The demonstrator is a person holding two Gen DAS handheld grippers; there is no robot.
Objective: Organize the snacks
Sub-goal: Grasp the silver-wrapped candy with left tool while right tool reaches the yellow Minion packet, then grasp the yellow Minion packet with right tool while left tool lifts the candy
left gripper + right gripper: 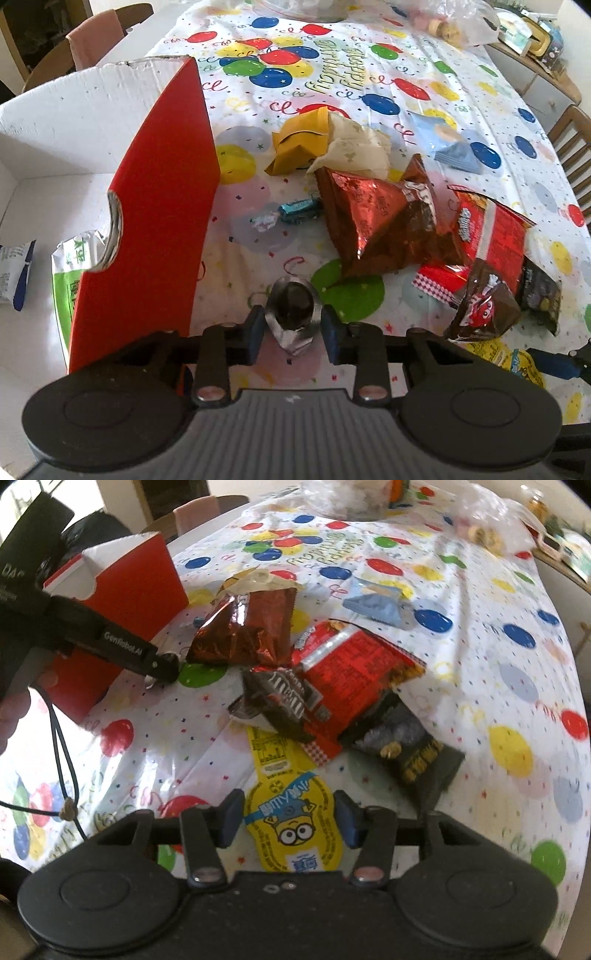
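My left gripper (293, 334) is shut on a small silver-foil candy (293, 314) with a dark middle, just right of the red box (159, 184). In the right wrist view that gripper reaches in from the left beside the box (122, 590). My right gripper (291, 821) is shut on a flat yellow cartoon snack packet (291, 812) that lies on the tablecloth; its far end is tucked under the snack pile. The pile holds a red-brown foil bag (376, 221), a red packet (354, 664), a brown chocolate packet (280, 698) and a black packet (413, 746).
The box is white inside and holds a green-and-white packet (70, 266) and a blue-and-white one (14, 273). On the balloon tablecloth (480, 92) also lie a yellow packet (299, 144), white paper (354, 147), a light blue packet (454, 147) and a small blue candy (295, 212). Chairs stand around the table.
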